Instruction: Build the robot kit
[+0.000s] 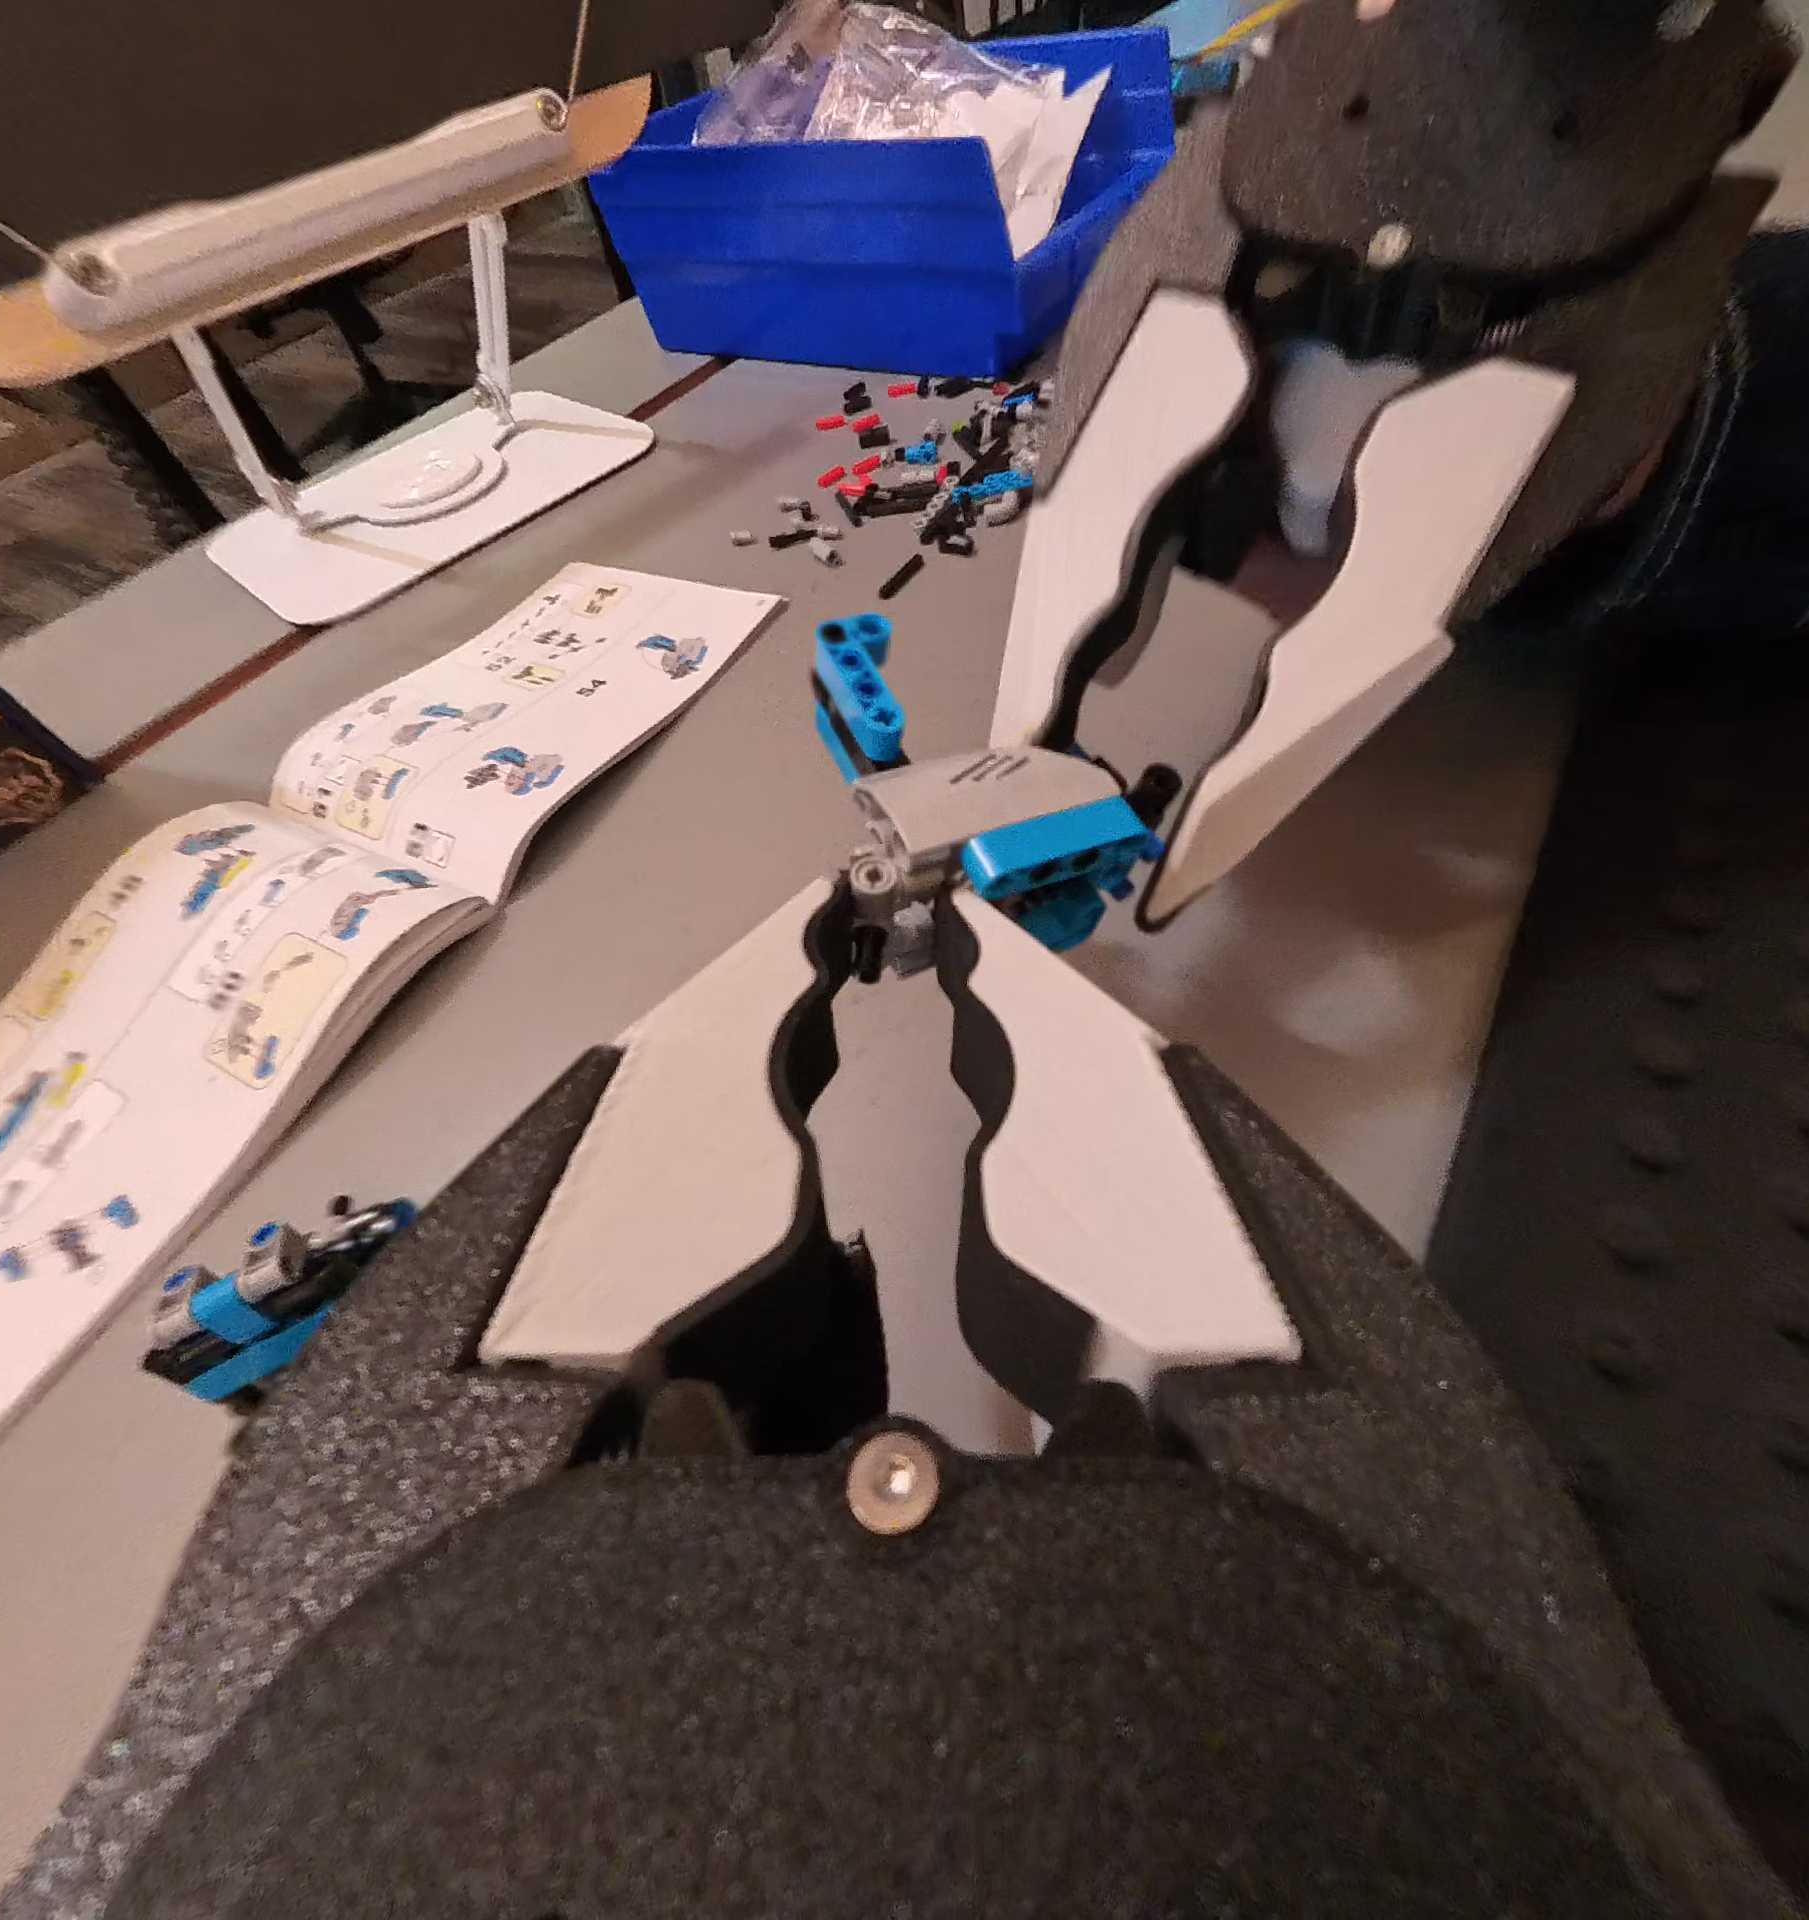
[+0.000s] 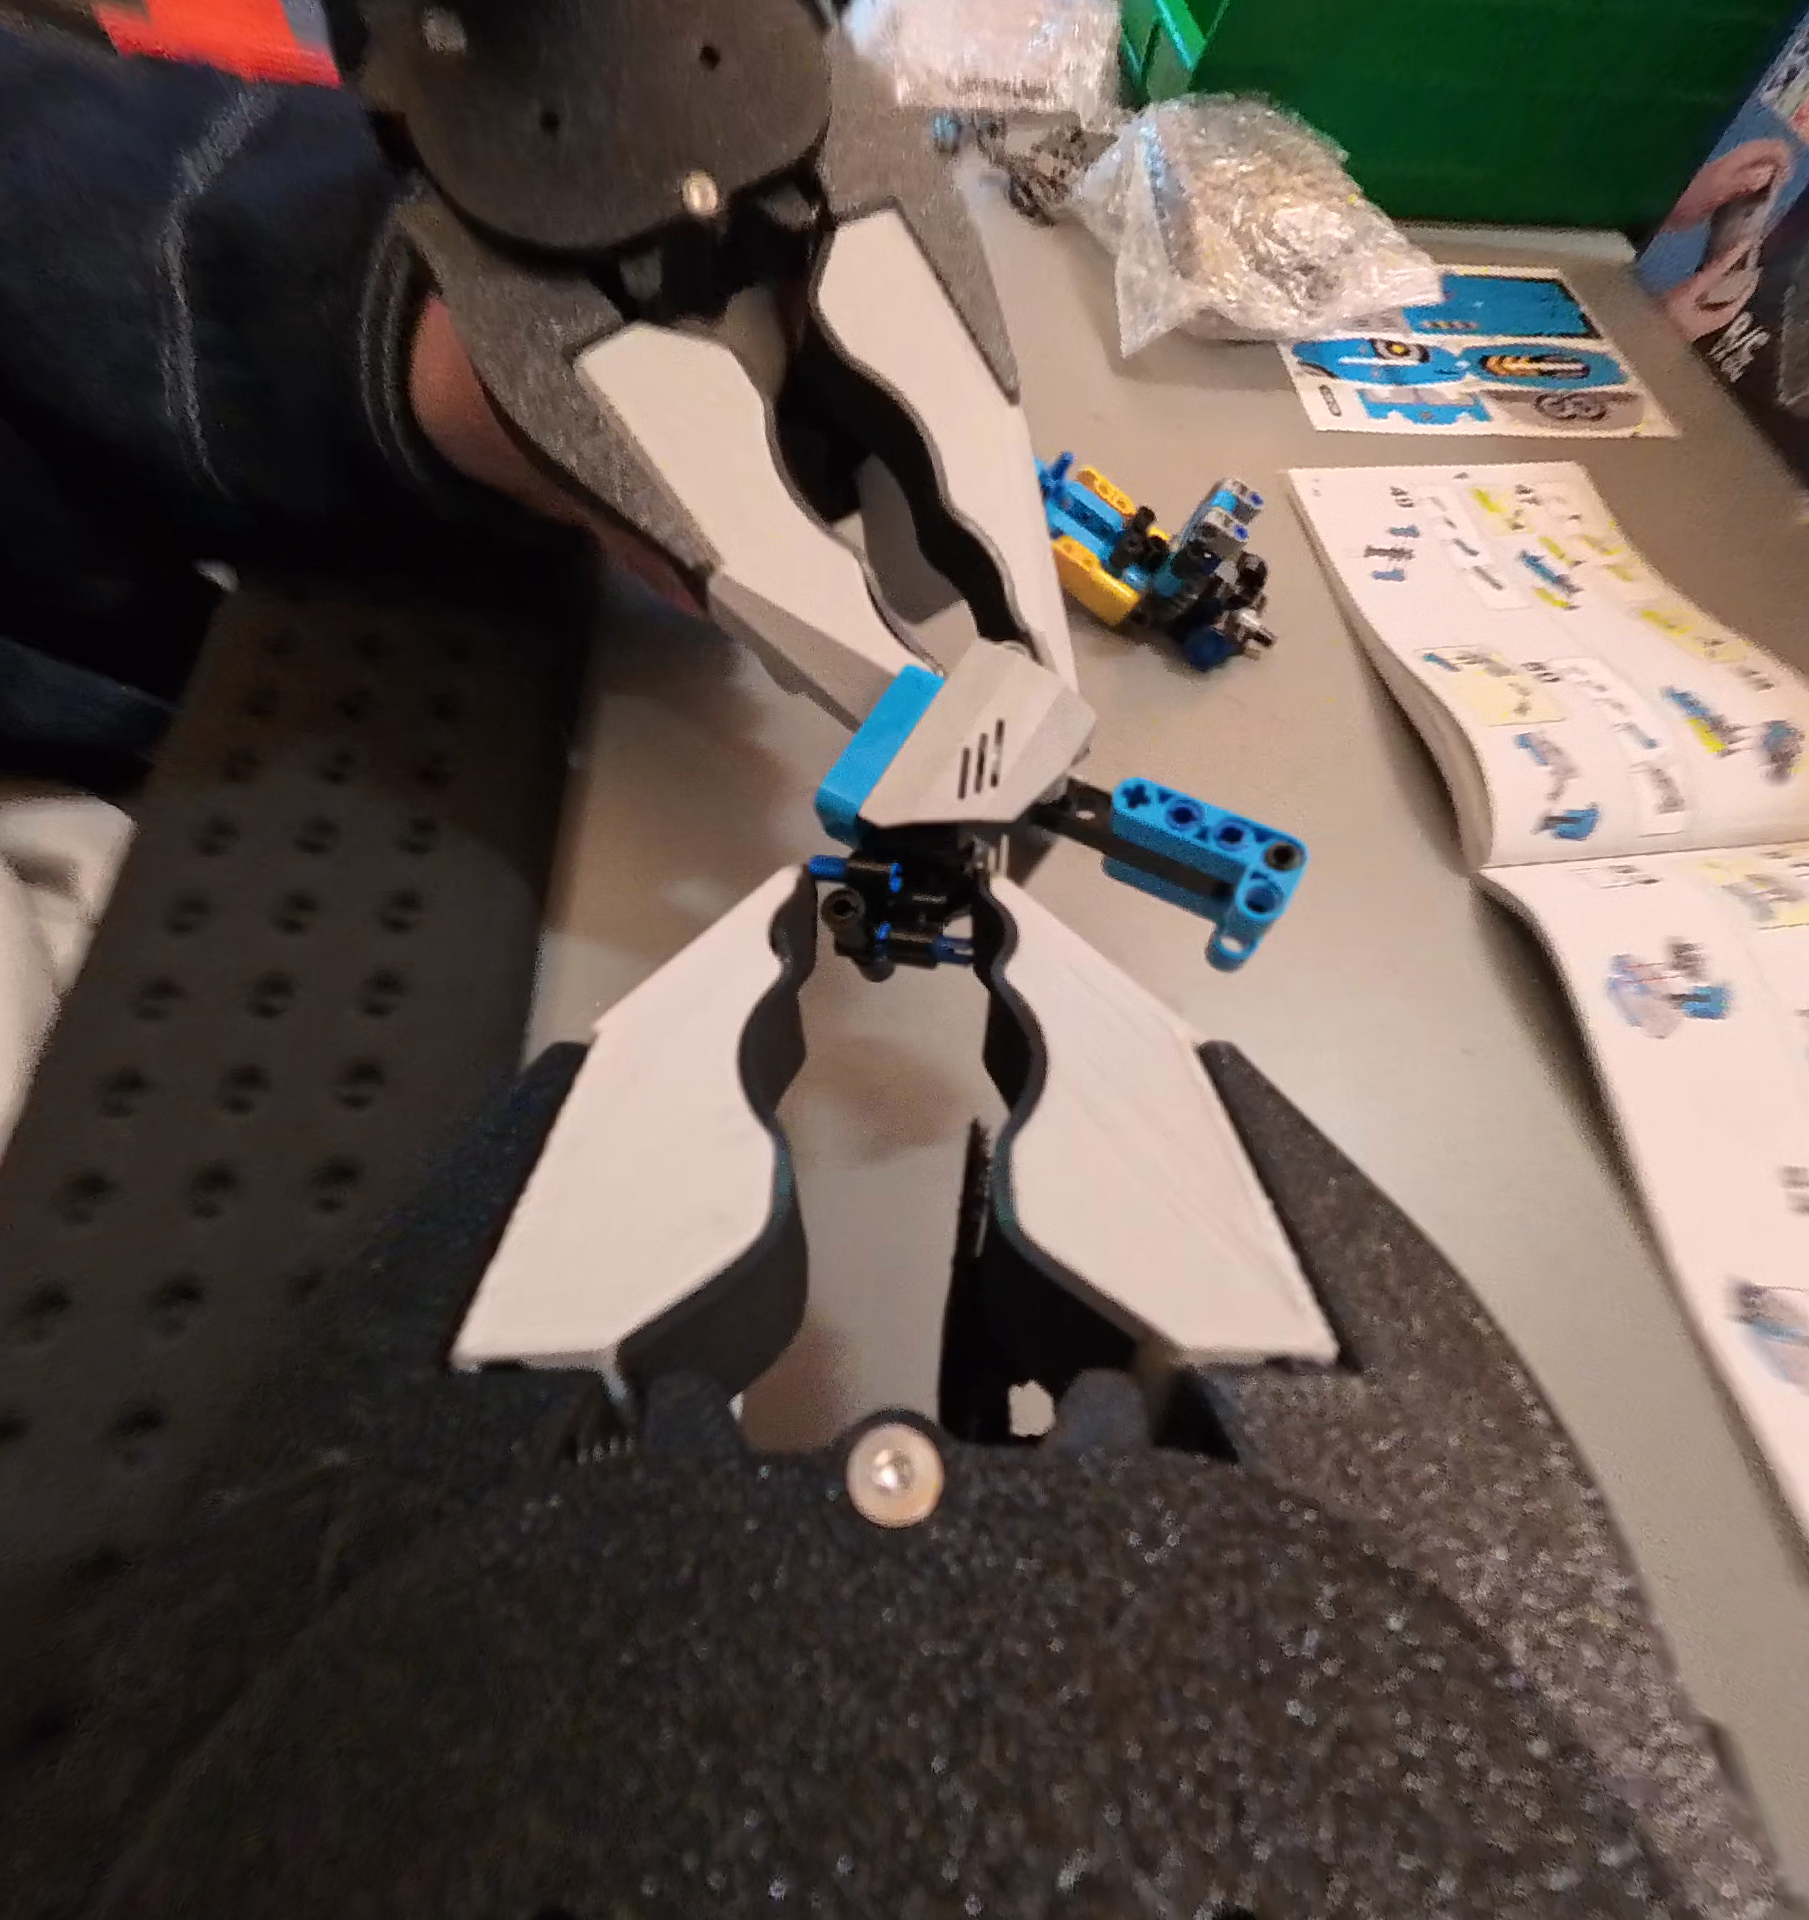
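My left gripper (image 1: 884, 914) pinches the grey pin end of the brick assembly (image 1: 993, 821), held in the air above the grey table (image 1: 671, 831) near its front edge. My right gripper (image 2: 900, 914) is nearly closed on the black pin cluster at the opposite end. The assembly's long axis runs between the two tools. Only the left view shows the loose parts (image 1: 910, 468) by the blue bin (image 1: 858, 249); only the right shows the yellow-and-blue model (image 2: 1149, 561).

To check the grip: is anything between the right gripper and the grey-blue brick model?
Nothing visible. The right gripper is shut directly on the brick model; the left gripper holds its other end.
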The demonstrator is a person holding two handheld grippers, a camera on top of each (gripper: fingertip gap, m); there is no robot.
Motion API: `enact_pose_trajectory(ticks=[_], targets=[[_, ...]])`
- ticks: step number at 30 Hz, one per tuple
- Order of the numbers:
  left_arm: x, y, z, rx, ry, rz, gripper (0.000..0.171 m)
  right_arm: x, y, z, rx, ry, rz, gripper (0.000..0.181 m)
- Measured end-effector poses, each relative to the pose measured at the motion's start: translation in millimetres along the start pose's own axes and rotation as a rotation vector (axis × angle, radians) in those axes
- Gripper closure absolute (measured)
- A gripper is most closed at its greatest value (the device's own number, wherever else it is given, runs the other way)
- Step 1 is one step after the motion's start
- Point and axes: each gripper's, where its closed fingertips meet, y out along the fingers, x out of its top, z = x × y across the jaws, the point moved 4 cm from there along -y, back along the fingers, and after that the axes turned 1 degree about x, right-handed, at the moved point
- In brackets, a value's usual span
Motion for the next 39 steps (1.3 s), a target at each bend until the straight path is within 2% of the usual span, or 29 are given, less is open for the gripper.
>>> enact_pose_trajectory(ticks=[2,5,7,11,14,16,19,24,26,36,39], targets=[[1.6,-1.2,0.3,0.036,0.038,-0.010,0.157,2.8,-1.7,-1.1,-0.057,-0.050,0.009,0.153],[-4.8,2.7,6.6,0.060,-0.011,0.039,0.157,-2.4,1.6,-8.1,-0.068,0.026,0.019,0.156],[-4.7,6.0,10.3,0.149,0.017,0.066,0.157,-5.5,4.1,-16.0,-0.096,0.096,0.027,0.155],[-6.1,15.8,15.2,0.212,-0.106,0.106,0.157,-11.6,4.5,-25.8,-0.095,0.209,0.000,0.153],[-7.7,19.6,17.9,0.234,-0.155,0.119,0.157,-10.3,4.1,-24.8,-0.019,0.289,-0.033,0.130],[-9.8,21.4,17.7,0.234,-0.159,0.134,0.157,-11.9,5.2,-23.6,-0.009,0.284,-0.023,0.125],[-8.9,20.5,18.0,0.232,-0.170,0.123,0.157,-10.7,4.8,-24.4,-0.044,0.245,-0.024,0.130],[-9.3,23.5,10.5,0.167,-0.169,0.119,0.157,-12.4,1.7,-27.5,0.002,0.291,-0.043,0.140],[-8.6,22.7,10.5,0.180,-0.152,0.119,0.157,-11.7,-2.7,-28.7,0.023,0.311,-0.058,0.152],[-8.4,23.2,13.5,0.218,-0.155,0.124,0.157,-10.1,0.2,-29.2,-0.078,0.230,-0.027,0.154],[-9.4,23.1,13.3,0.235,-0.129,0.139,0.157,-12.9,4.3,-27.7,-0.061,0.212,-0.008,0.154]])
